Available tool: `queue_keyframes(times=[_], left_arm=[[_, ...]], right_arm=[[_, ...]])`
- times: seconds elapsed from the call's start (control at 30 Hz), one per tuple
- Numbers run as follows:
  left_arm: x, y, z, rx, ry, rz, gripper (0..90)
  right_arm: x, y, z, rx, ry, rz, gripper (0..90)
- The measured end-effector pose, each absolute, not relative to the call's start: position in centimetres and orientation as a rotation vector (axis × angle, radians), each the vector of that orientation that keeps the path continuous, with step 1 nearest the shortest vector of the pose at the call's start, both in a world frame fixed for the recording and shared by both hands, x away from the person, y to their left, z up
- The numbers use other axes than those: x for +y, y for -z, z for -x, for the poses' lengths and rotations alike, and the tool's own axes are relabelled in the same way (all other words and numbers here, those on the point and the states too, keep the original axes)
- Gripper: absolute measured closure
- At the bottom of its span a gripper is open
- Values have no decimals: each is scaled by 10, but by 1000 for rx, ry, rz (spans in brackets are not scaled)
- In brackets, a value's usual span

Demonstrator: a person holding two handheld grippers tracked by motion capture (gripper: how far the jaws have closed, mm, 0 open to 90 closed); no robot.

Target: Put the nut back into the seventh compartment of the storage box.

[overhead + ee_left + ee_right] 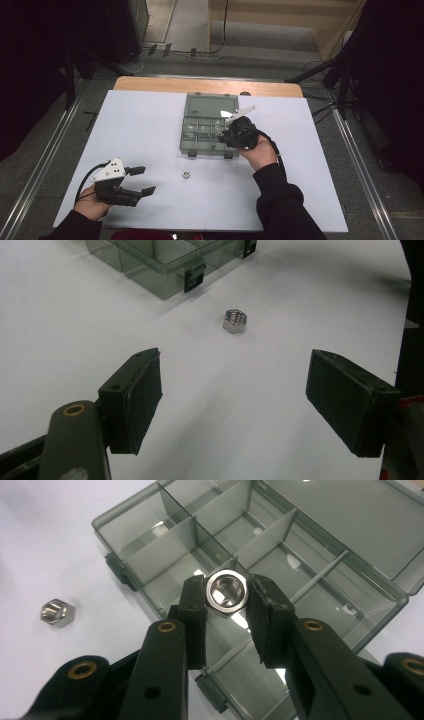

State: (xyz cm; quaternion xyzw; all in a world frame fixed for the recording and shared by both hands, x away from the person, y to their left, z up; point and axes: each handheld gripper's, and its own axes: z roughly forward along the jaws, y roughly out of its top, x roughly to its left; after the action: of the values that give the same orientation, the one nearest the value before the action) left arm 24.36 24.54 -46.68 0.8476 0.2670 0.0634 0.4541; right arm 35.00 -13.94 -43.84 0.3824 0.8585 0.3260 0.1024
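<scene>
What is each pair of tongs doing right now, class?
Left tongs: open, holding nothing, a loose nut ahead of them.
Right tongs: shut on a hex nut, above the compartment box.

Even overhead lighting on a white table, dark surroundings.
Glare patches mark the clear organizer box [209, 106] lid; soft shadows trail the loose nut [234, 320]; near jaws appear slightly soft-focused, the high view grainy.

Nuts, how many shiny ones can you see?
2. One nut is pinched in the right claw over the open box. The other nut lies on the table near the box.
</scene>
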Motion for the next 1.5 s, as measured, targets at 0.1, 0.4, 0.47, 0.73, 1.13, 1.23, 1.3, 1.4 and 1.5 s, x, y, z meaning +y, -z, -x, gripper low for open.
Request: queue_keyframes(times=[0.1,0.4,0.47,0.73,1.13,1.23,1.3,1.4,1.5], left_arm=[[245,467,-244,662,-160,-2095,227],[245,467,-243,658,-158,-2093,227],[245,467,-244,657,-157,-2091,227],[247,466,-244,663,-159,-2083,227],[246,466,-243,659,-155,-2086,227],[245,466,-243,658,-155,-2089,227],[245,466,-243,658,-154,-2089,227],[245,466,-243,659,-154,-2088,227],[245,466,-243,659,-154,-2088,227]], right_arm=[[-139,443,-354,2545,-947,-1136,713],[-137,455,-359,2552,-928,-1169,712],[-137,457,-360,2549,-923,-1187,705],[-141,453,-361,2516,-994,-1211,465],[-137,448,-346,2545,-1028,-1150,350],[-134,446,-341,2563,-1034,-1154,351],[-130,445,-338,2571,-1038,-1132,344],[-125,444,-332,2586,-1044,-1103,340],[-120,444,-329,2614,-1048,-1080,339]])
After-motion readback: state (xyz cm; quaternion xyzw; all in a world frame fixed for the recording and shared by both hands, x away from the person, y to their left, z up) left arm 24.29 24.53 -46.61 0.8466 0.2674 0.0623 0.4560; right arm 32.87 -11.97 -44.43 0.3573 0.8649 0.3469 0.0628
